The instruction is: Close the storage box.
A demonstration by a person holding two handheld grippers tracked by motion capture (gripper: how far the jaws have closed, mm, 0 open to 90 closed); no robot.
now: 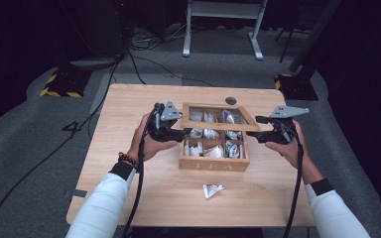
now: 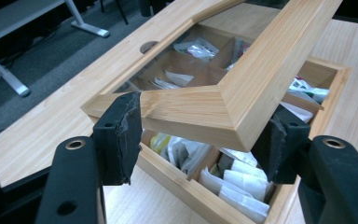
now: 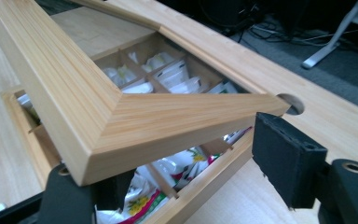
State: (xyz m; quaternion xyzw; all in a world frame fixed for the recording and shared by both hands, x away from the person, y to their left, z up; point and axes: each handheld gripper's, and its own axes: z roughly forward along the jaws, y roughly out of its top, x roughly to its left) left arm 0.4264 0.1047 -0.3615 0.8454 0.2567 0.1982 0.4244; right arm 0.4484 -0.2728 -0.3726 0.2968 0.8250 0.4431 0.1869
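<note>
Dark room, wooden counter (image 1: pixel 129 198). High view: tea box (image 1: pixel 213 163), compartments full of sachets; one loose sachet (image 1: pixel 212 190) in front. Windowed lid (image 1: pixel 217 126) hangs half-raised over it, long axis left-right, left gripper (image 1: pixel 181 133) and right gripper (image 1: pixel 254 136) at its ends. Left gripper view: lid corner (image 2: pixel 223 112) between jaws, one pad touching, other apart. Right gripper view: jaws spread, lid corner (image 3: pixel 121 126) between them, ungripped.

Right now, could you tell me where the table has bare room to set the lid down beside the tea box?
The table is bare left of the tea box, and along the near edge either side of the loose tea packet. A narrower bare strip runs right of the box. It is crowded at the box, where both grippers flank the raised lid.
</note>
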